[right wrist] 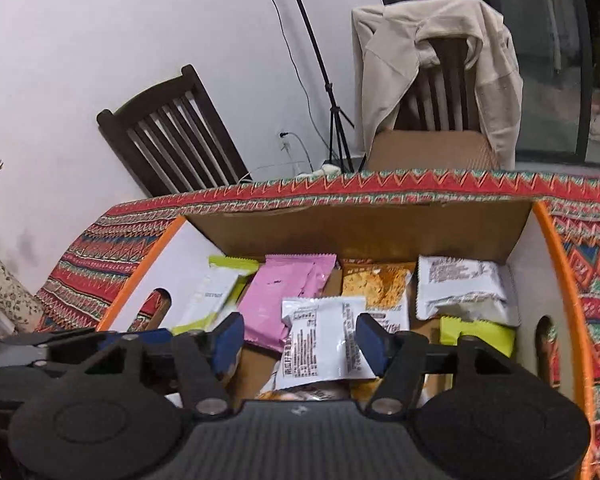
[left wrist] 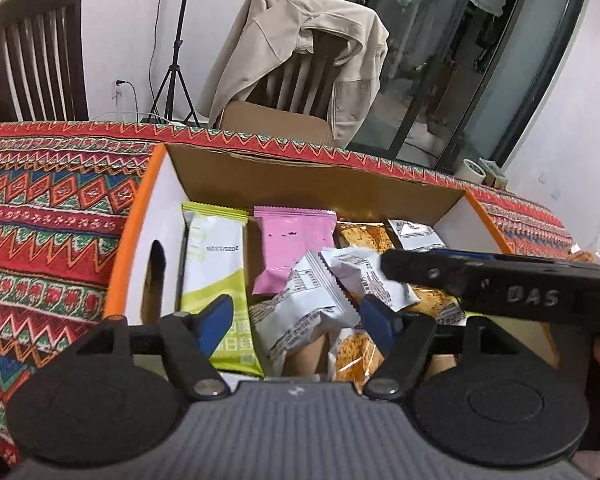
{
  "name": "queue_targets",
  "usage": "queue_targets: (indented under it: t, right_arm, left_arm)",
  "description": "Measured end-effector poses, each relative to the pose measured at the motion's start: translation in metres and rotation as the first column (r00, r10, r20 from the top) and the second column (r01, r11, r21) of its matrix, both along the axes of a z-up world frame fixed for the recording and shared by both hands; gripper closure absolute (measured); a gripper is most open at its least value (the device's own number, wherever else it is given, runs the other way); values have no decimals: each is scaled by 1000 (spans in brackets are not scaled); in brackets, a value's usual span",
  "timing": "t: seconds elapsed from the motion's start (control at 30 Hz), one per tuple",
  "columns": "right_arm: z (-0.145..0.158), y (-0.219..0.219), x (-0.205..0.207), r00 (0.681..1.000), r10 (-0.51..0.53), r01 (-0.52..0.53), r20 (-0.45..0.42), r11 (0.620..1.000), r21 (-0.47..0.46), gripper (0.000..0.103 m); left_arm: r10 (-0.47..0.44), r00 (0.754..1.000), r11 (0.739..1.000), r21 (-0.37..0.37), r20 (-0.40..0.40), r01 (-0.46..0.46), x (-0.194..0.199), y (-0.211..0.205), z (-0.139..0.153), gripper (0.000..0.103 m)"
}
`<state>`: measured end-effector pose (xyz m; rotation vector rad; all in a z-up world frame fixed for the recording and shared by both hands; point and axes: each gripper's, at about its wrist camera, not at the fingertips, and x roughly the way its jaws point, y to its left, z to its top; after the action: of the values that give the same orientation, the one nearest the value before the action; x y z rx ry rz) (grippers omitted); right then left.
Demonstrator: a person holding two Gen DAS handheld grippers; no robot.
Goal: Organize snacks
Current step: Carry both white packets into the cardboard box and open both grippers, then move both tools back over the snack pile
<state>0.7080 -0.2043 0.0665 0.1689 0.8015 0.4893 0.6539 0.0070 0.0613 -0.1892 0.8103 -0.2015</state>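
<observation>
Over the snack-filled cardboard box [left wrist: 300,178], both the left gripper [left wrist: 296,322] and right gripper [right wrist: 300,342] are hovering, fingers spread, gripping nothing.

Green [left wrist: 214,276], pink [left wrist: 294,250], white [left wrist: 312,312], orange snack packets [left wrist: 366,236] jumbled inside orange-rimmed cardboard box [left wrist: 300,178].

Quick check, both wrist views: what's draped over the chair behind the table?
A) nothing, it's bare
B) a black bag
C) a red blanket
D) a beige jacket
D: a beige jacket hangs over the back of the chair behind the snack box; the right wrist view shows the same.
</observation>
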Motion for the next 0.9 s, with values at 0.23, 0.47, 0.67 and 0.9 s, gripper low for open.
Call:
queue_targets:
  t: [0.23,0.47,0.67,0.9]
  right_arm:
    - [37,-30,-39,998,-10,11,68,1000,-2,25]
    - [99,-71,-125,983,-4,17,183,998,-66,12]
    - [145,-103,-204,962,-14,36,274,997,-75,3]
    - [161,-132,-298,933,10,16,360,997,-70,0]
  left_arm:
    - [0,998,999,46,64,-3,-49,7,41,21]
    - [4,986,998,66,166,-15,-132,22,98,4]
    - [2,966,998,64,260,-19,-213,33,131,0]
    - [-17,924,995,101,382,-23,-321,40,122,0]
